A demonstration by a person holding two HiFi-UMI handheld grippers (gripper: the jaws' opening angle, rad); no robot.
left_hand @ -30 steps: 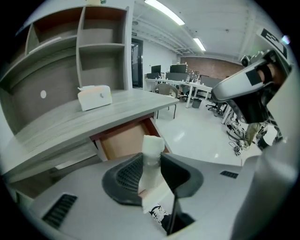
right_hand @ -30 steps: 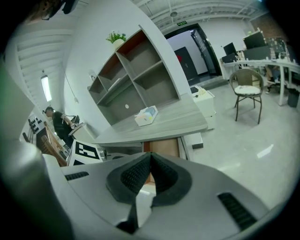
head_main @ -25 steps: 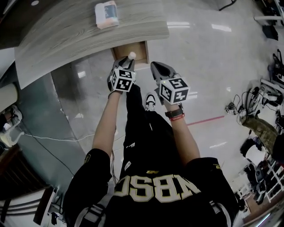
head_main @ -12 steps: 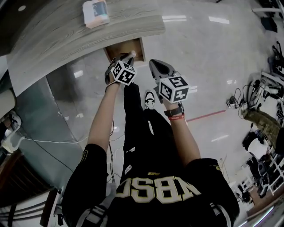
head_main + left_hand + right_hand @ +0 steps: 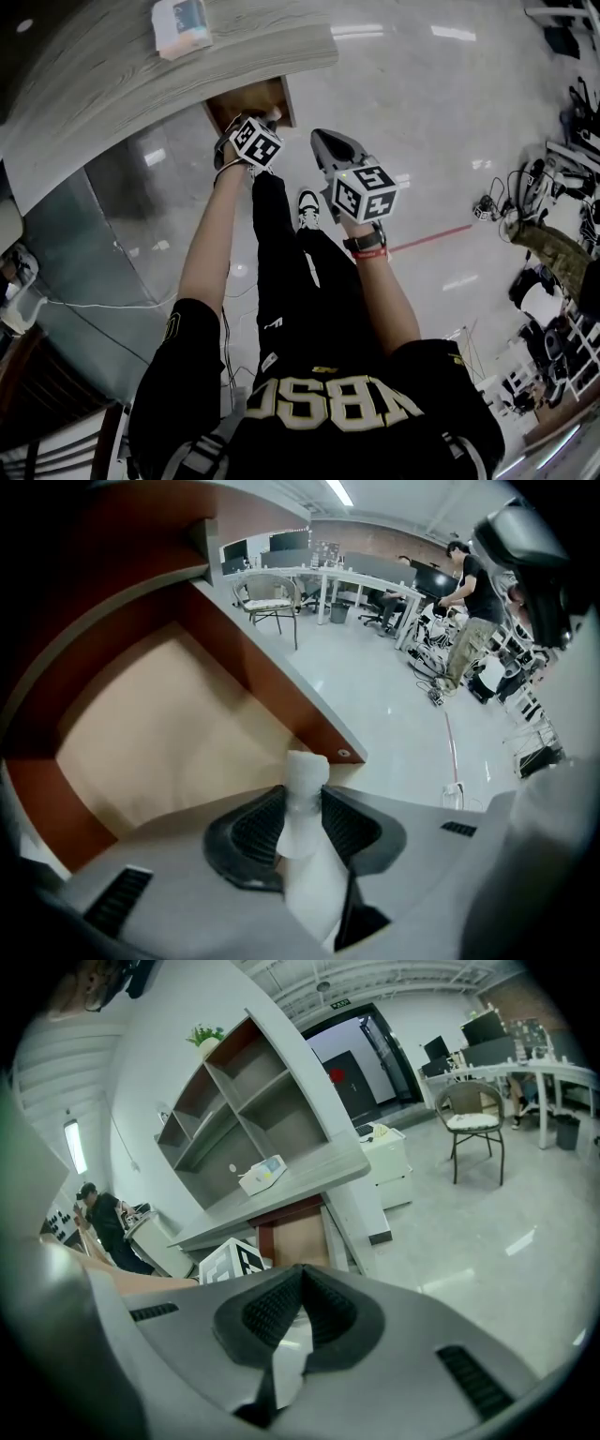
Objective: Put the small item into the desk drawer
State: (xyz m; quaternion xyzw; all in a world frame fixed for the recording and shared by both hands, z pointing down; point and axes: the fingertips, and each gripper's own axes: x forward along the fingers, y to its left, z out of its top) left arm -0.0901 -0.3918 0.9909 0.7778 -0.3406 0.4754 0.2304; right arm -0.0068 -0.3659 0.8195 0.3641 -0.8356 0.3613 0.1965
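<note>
Left gripper [image 5: 302, 799]: jaws part-way apart, ribbed pads clamped on the neck of the small item [image 5: 306, 772], a white bottle-like piece standing upright with its top above the pad tips. No print visible on it.

Item position: over the open desk drawer [image 5: 159, 733], near the drawer's corner at the brown side wall [image 5: 281, 691]. The drawer's beige floor spreads wide to the left of and beyond the item. The desk's top edge [image 5: 187, 70] overhangs the drawer's rear.

Right gripper [image 5: 300, 1277]: jaws together, nothing between them. It is held back from the drawer, beside the left gripper and apart from it, over glossy floor [image 5: 422, 112].

Writing: the marker cube [image 5: 366, 192] shows black-and-white squares only. The label on the white box [image 5: 181, 25] on the desktop is too small to read. The shirt lettering [image 5: 333, 405] is large and pale, but I cannot read it surely.
</note>
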